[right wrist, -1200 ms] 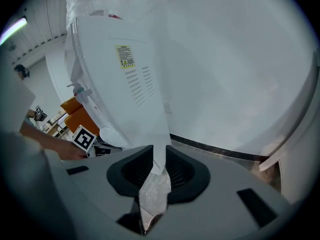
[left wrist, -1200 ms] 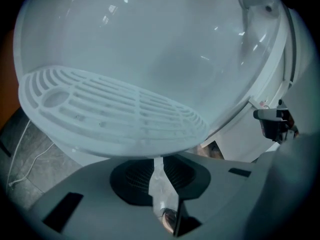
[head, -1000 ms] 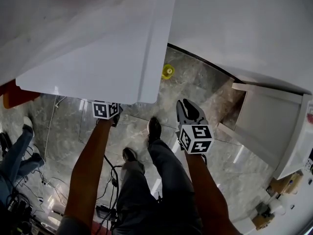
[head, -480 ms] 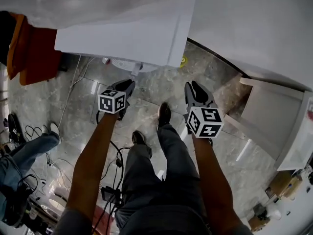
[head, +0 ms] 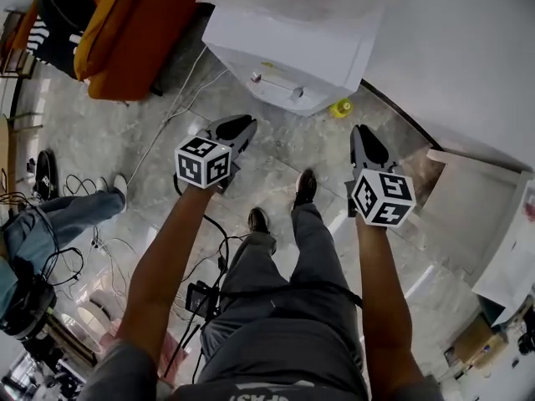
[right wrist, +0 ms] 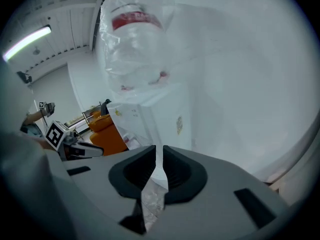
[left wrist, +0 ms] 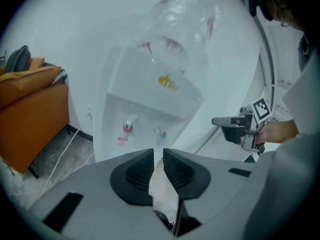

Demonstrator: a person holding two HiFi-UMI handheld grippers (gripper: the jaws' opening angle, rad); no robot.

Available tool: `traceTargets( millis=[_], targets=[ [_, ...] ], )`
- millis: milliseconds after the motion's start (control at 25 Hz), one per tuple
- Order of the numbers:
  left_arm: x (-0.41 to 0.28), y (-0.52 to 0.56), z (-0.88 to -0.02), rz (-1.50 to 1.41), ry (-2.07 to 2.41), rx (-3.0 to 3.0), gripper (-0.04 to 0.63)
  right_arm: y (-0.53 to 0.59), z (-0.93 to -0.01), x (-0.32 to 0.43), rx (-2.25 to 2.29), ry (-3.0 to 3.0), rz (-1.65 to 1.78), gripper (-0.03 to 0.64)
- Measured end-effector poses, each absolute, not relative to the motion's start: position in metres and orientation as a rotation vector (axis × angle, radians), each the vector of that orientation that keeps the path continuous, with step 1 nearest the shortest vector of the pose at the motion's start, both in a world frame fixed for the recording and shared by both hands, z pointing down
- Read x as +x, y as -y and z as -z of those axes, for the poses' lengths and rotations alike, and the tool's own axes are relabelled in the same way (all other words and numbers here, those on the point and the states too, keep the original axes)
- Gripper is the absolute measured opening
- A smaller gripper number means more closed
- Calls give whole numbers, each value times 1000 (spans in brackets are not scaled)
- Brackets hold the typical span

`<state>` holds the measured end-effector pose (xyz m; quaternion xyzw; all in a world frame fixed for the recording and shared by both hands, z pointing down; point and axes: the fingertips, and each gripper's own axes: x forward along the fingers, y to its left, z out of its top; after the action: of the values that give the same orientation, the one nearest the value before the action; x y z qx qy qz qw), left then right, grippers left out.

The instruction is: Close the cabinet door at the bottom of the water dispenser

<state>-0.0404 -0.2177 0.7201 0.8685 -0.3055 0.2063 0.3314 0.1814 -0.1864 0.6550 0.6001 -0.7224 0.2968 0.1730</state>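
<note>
Two grippers are held out in front of the person, side by side and well apart above the marbled floor [head: 159, 149]. The left gripper [left wrist: 158, 151] has its jaws almost together, with only a narrow slit between the pads and nothing in it. The right gripper [right wrist: 159, 149] stands the same way, a thin gap and empty.

Both point towards the white water dispenser [head: 292, 53], which stands ahead against the white wall [head: 451, 48]; neither gripper touches it. Under its front ledge are a red tap [left wrist: 128, 126] and a blue tap [left wrist: 160, 132]. On top is a bottle [right wrist: 132, 39] wrapped in clear plastic film.

The cabinet door at the bottom of the dispenser cannot be made out. Each gripper's own grey body covers the lower front in its view (and the head view shows only the top and the tap ledge).

A small yellow object [head: 340, 108] lies on the floor beside the dispenser's base, on its right. An orange sofa [head: 138, 32] stands to the left, and a white cable [head: 175, 107] trails across the floor. A white piece of furniture [head: 468, 215] stands at the right.
</note>
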Motion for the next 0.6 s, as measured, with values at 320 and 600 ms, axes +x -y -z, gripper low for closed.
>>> traceTargets(
  millis=[320,600],
  targets=[
    [-84,216,-565,-346,920,2414,64,184,-538,152,1704,2192,-690,61],
    [-116,195,-433,-243,1025,2636,63,156,-433,125,1676,2328,-564,38]
  ],
)
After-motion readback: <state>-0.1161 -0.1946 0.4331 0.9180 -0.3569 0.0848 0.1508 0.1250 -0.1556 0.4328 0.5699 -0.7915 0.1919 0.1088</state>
